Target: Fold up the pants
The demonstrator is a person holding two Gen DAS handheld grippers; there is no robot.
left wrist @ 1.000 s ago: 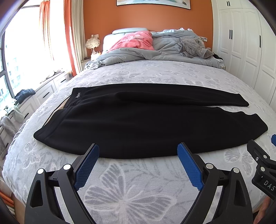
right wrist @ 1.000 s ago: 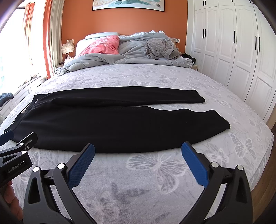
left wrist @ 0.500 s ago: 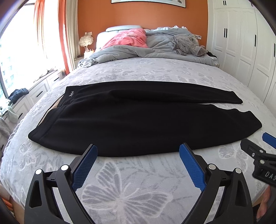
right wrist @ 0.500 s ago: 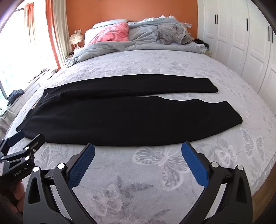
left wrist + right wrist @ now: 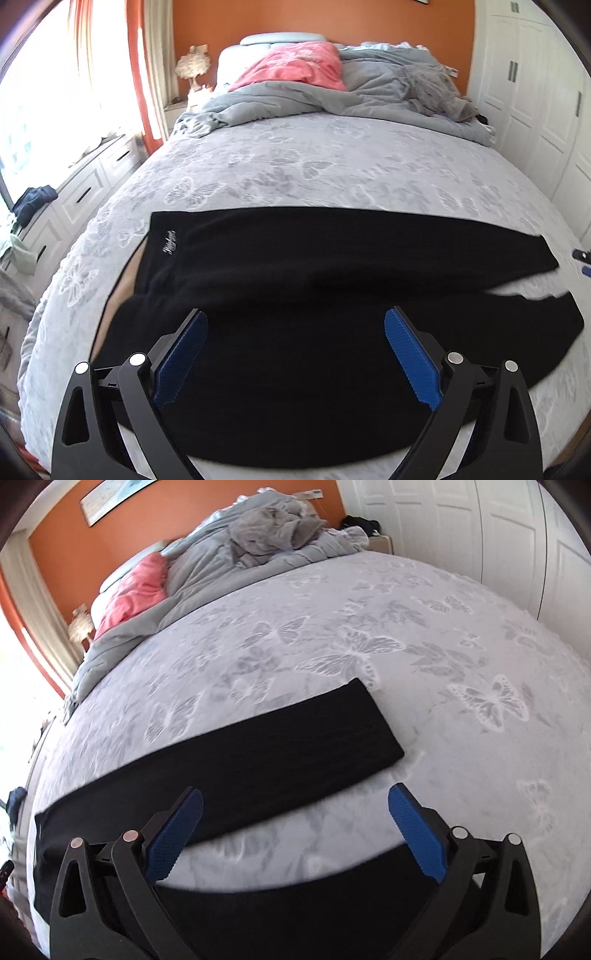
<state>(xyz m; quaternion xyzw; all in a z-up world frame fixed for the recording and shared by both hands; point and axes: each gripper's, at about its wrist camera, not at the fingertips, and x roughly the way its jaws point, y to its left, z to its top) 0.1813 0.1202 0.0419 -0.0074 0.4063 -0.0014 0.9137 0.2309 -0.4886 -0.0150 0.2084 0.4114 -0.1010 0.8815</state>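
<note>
Left wrist view shows us the black pants spread flat across the near half of the bed, waistband at nine o'clock, legs running to three; they look soft, limp and light. We would pinch waistband and hem edges. Left tool and right tool both gape, holding nothing.
</note>
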